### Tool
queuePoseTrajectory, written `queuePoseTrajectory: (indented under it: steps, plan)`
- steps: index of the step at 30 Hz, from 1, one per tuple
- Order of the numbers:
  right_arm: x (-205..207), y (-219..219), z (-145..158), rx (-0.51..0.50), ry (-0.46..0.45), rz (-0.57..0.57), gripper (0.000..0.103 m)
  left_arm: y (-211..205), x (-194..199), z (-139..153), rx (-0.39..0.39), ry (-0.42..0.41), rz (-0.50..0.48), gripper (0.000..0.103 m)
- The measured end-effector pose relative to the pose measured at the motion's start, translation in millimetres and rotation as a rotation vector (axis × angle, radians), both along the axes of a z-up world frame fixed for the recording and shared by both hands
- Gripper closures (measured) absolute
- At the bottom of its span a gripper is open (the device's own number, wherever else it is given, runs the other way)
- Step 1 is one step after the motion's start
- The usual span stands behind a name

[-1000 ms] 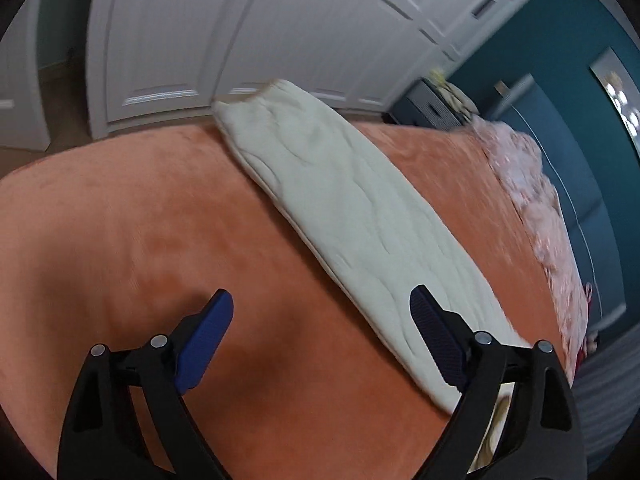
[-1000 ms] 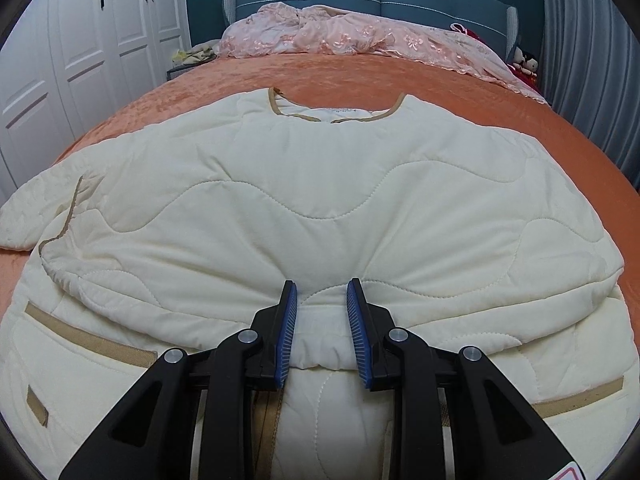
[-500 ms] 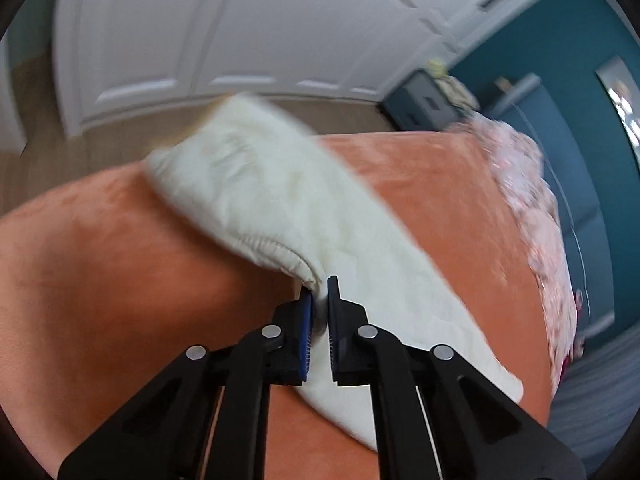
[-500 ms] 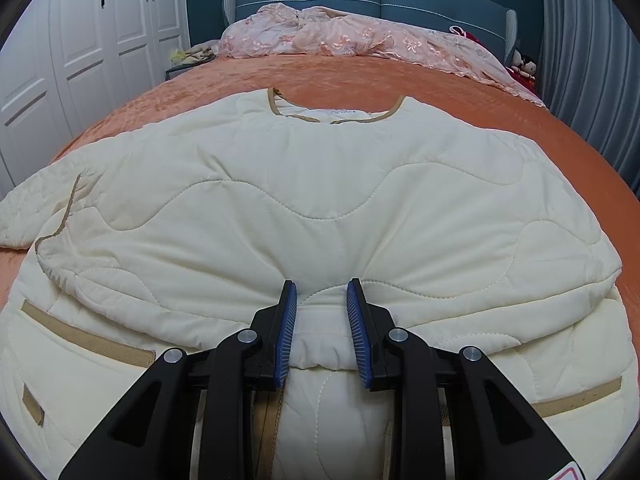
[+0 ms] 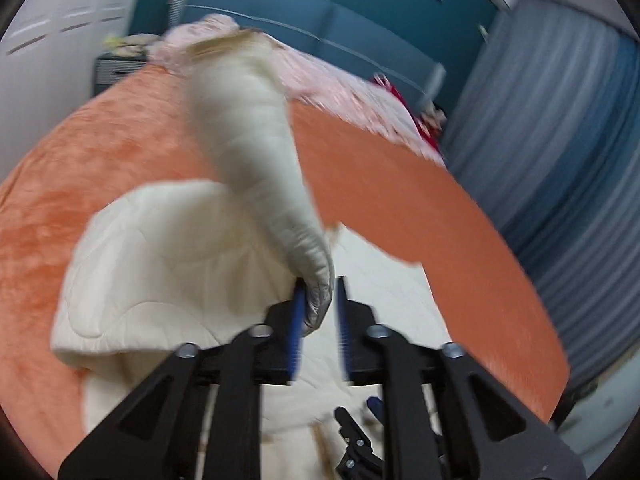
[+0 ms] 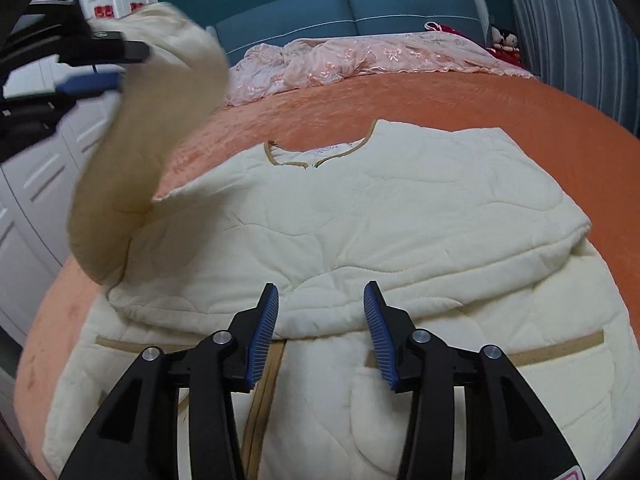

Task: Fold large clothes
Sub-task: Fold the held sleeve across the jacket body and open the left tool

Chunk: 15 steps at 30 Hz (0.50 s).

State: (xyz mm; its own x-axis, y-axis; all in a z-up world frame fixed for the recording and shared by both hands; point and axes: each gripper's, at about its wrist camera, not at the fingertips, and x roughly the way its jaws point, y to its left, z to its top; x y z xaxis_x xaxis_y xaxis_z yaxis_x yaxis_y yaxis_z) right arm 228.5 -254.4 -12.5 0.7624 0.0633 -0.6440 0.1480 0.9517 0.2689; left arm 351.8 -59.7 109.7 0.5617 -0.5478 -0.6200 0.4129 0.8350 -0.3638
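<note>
The jacket [image 6: 360,216] lies flat on the bed [image 6: 460,100]. The left gripper [image 5: 318,304] pinches its sleeve [image 5: 256,152] aloft at ten o'clock; lay it straight across the chest. The right gripper [image 6: 320,320] hovers wide, empty.

1. Jacket [image 6: 360,220] lies flat on the bed [image 6: 480,104], collar toward the headboard [image 6: 400,4].
2. Crumpled bedding [image 6: 360,60] sits between jacket and headboard, at the bed's head.
3. Jacket's left sleeve [image 6: 152,128] is raised off the bed, above the jacket's left side; its end sits between the fingers of the left gripper [image 5: 318,308].
4. Right gripper [image 6: 320,320] is over the jacket's lower middle, in front of a folded layer lying across the body.
5. Wardrobe doors [image 6: 36,184] stand left of the bed; curtain [image 6: 580,20] hangs to the right.
</note>
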Motion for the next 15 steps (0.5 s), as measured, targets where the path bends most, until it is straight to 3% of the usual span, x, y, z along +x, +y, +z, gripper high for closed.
queuePoseTrajectory:
  steps: [1,2,5,8,11,15]
  plan:
    - [-6.5,-9.2,1.9,0.010,0.003,-0.008,0.054,-15.4,-10.0,-8.9,0.021,0.000,-0.024,0.042]
    - [-11.0,-17.4,3.3,0.020,0.006,-0.015,0.053,-23.9,-20.5,-16.6,0.022,-0.009,-0.035,0.035]
    - [-18.4,-47.6,9.5,0.089,0.005,-0.043,0.050,-31.4,-35.1,-34.9,0.007,0.011,-0.049,0.033]
    - [-11.9,-68.1,15.4,0.152,-0.002,-0.082,0.046,-14.4,-33.3,-51.7,-0.054,0.093,0.024,0.033]
    - [6.1,-79.3,17.6,0.225,-0.010,-0.104,0.046,37.6,-12.9,-73.5,-0.158,0.215,0.158,0.033]
    - [33.5,-85.6,16.1,0.249,-0.019,-0.140,0.046,115.6,-0.1,-100.0,-0.302,0.315,0.382,0.034]
